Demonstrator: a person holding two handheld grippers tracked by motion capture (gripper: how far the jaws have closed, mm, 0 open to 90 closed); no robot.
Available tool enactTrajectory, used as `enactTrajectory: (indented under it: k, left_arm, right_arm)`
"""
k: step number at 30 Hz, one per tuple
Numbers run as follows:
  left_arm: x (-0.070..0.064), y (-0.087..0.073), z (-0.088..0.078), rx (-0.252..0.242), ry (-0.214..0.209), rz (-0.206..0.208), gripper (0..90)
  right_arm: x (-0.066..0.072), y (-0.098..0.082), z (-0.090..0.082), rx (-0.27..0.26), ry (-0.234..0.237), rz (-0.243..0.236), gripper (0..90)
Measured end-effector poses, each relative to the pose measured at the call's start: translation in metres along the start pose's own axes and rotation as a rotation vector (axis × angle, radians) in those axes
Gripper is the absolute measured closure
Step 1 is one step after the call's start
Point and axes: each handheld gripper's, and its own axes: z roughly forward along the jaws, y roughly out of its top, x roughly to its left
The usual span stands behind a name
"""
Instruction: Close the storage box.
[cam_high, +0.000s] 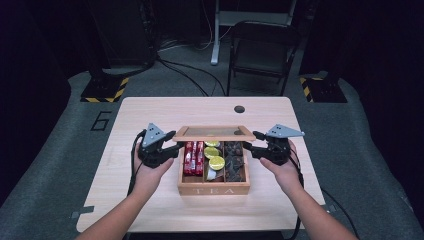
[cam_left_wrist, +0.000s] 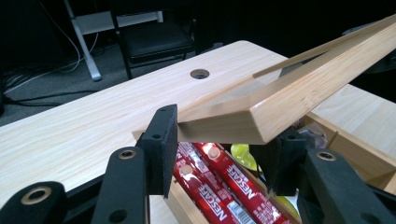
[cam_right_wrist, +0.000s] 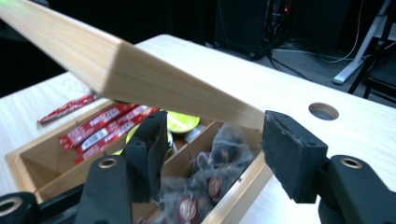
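On the table (cam_high: 150, 210) sits a wooden box (cam_high: 214, 189) with a lid (cam_high: 214, 132) that is lifted partway up at the front. Two arms come in from the bottom of the high view, one on each side of the box. Each hand holds tongs level, and both point in at the lid's ends.

At the left end is the left gripper (cam_high: 176, 146). Its hand curls under it, palm up. From the left gripper view, its two jaws stand about half open, one on each side of the lid's corner (cam_left_wrist: 252, 122). The near jaw seems to touch the lid's edge. The other jaw sits under the lid. I cannot tell if they press hard on it.

At the right end is the right gripper (cam_high: 251, 140). Its hand also cups it from below. From the right gripper view, its jaws are about half open too. The lid's corner (cam_right_wrist: 154, 86) hangs between and just above them. The right jaw is just beside the lid's tip. I cannot tell if it squeezes.

Under the lid, the box has three parts. Red packs (cam_high: 193, 157) lie in the left part. Green and yellow cups (cam_high: 215, 156) are in the middle. Dark tea bags (cam_high: 234, 160) fill the right part.
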Motion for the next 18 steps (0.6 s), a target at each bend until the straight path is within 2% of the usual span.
enactTrajectory:
  k: [7, 15, 18]
  left_arm:
    - [-0.005, -0.011, -0.003, 0.008, 0.002, 0.037, 52.1]
    - [-0.008, -0.023, -0.007, 0.023, -0.028, 0.027, 51.3]
    - [-0.009, -0.027, -0.008, 0.022, -0.032, 0.029, 51.2]
  right_arm:
    - [0.012, -0.009, -0.012, -0.022, 0.013, -0.015, 40.4]
    - [0.023, -0.015, -0.024, -0.041, 0.010, -0.020, 40.3]
    - [0.025, -0.017, -0.028, -0.046, 0.000, -0.001, 40.3]
